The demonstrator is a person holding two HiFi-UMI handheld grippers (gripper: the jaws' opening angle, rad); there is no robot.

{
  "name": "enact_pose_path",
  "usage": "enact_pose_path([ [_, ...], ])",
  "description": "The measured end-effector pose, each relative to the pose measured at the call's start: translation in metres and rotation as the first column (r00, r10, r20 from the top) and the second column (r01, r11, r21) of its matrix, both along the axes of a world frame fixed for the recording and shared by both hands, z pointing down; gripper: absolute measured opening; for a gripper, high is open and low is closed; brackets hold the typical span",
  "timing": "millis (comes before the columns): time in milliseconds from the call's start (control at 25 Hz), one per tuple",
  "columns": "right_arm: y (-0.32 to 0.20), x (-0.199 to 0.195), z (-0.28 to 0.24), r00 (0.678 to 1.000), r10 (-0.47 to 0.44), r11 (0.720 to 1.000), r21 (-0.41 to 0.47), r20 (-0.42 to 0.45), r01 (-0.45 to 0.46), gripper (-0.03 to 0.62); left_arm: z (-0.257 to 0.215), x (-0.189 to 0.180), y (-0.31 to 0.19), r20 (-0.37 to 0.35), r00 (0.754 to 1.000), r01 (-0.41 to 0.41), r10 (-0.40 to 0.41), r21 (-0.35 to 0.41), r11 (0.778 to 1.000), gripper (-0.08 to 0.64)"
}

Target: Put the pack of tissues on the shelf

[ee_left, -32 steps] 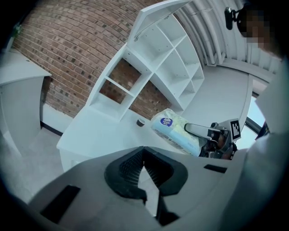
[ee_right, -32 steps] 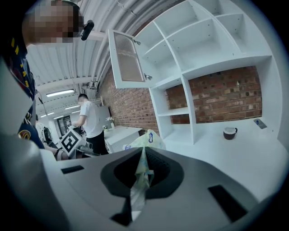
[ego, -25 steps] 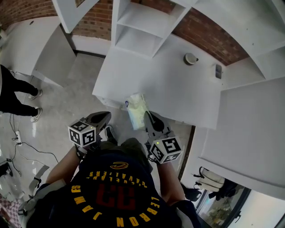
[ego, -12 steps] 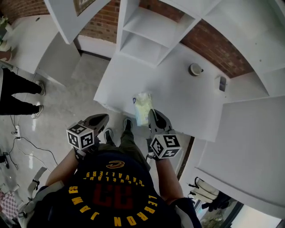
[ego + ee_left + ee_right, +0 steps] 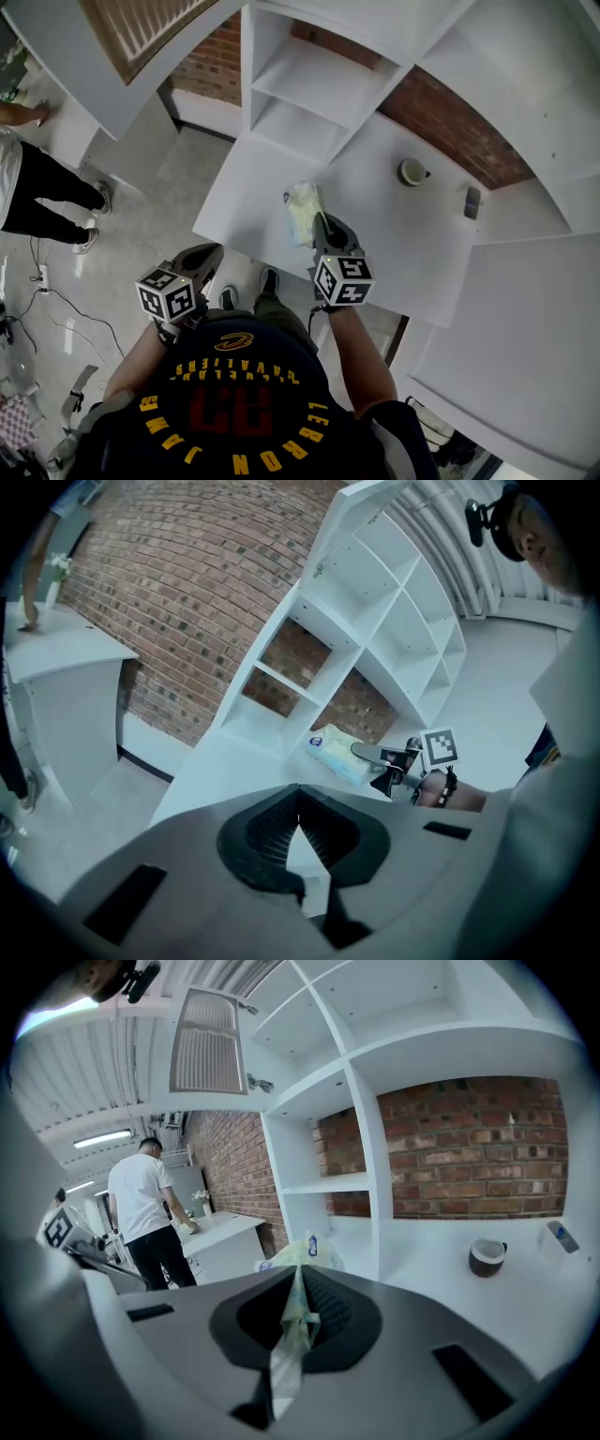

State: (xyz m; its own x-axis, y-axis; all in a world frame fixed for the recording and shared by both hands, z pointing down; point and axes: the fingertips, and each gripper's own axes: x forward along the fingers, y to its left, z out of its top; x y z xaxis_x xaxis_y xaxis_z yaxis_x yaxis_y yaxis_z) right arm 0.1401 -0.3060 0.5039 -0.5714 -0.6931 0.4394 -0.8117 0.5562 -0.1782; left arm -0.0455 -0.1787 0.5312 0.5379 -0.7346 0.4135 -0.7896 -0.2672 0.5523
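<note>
The pack of tissues (image 5: 302,208), pale yellow-green in a clear wrapper, hangs just above the white counter (image 5: 394,234). My right gripper (image 5: 320,223) is shut on its near edge. In the right gripper view the crumpled wrapper (image 5: 296,1321) is pinched between the jaws and the pack (image 5: 307,1252) sticks out ahead. The white shelf unit (image 5: 305,80) stands on the counter's far side, its compartments bare. My left gripper (image 5: 206,253) hangs lower at the left, over the floor off the counter's edge, shut with nothing in it. The left gripper view shows the pack (image 5: 336,754) held by the right gripper (image 5: 373,755).
A dark cup (image 5: 410,172) and a small grey device (image 5: 472,202) sit on the counter to the right of the shelf unit. A person in a white shirt and dark trousers (image 5: 42,183) stands at another white counter (image 5: 220,1232) to the left. Cables lie on the floor (image 5: 56,314).
My right gripper has carried the pack forward from the counter's near edge to over its top, closer to the shelf unit. The left gripper has kept its place beside me.
</note>
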Motion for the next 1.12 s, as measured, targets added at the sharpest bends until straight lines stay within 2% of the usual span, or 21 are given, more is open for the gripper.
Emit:
enact_pose_path([
  [200,-0.048,-0.003,0.02,0.999,-0.015,1.0,0.001,-0.032,0.016,0.006,0.003,-0.015,-0.004,0.024,0.996,0.085,-0.085,-0.021,0.996,0.002],
  [480,-0.118,-0.021,0.052,0.996,-0.023,0.999,0.027,-0.082,0.025,0.006,0.008,-0.043,0.008,0.062,0.971,0.234,-0.231,-0.048,0.971,0.002],
  [720,-0.169,-0.047,0.072,0.995,-0.012,0.999,0.05,-0.103,0.017,0.006,0.011,-0.074,0.04,0.099,0.923,0.381,-0.373,-0.085,0.921,0.002],
  [880,-0.202,-0.063,0.083,0.993,0.01,0.997,0.076,-0.114,-0.002,0.006,0.015,-0.083,0.06,0.129,0.893,0.445,-0.431,-0.113,0.888,0.002],
  [1120,-0.246,-0.078,0.106,0.991,0.034,0.997,0.068,-0.133,-0.025,0.006,0.022,-0.092,0.082,0.167,0.845,0.531,-0.509,-0.148,0.834,0.002],
])
